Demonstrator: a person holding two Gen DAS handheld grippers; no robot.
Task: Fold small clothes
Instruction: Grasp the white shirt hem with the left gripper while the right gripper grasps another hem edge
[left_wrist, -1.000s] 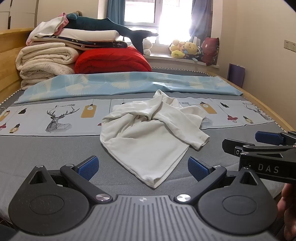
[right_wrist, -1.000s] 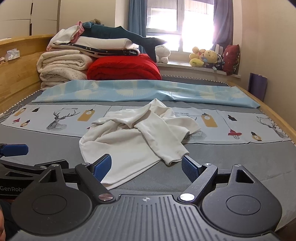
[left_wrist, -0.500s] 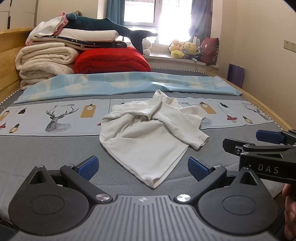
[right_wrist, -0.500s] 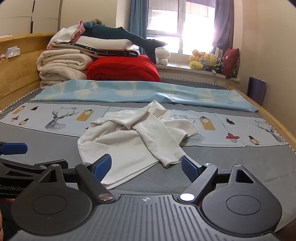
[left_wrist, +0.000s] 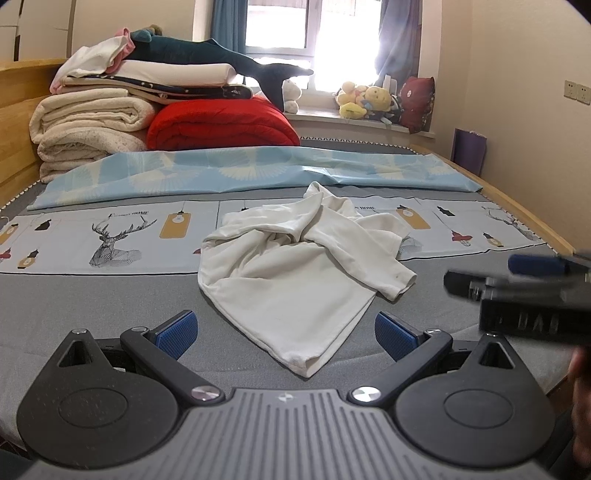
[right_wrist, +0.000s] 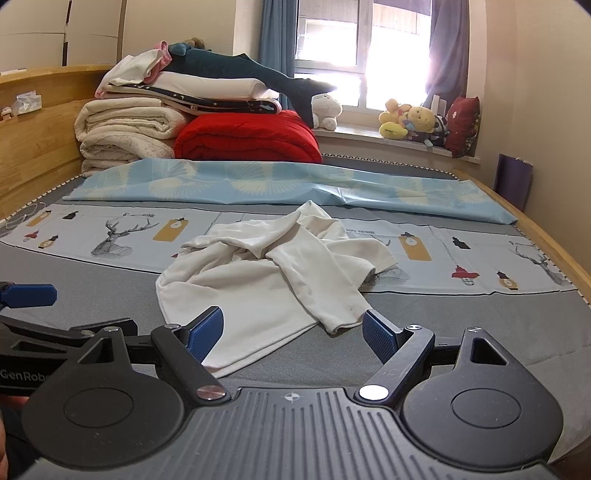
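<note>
Bed (left_wrist: 92, 306): crumpled white garment (left_wrist: 295, 273) lies ahead of spread, empty jaws.

Daylight enters from window (left_wrist: 314, 37) at 12 o'clock; panes blown out, glare bleeding onto curtain (right_wrist: 447, 48). Bed evenly lit, shadows soft. Fisheye bends edges; corners vignetted black. Right gripper (left_wrist: 524, 291) at 3 o'clock motion-blurred, lettering unreadable.
</note>
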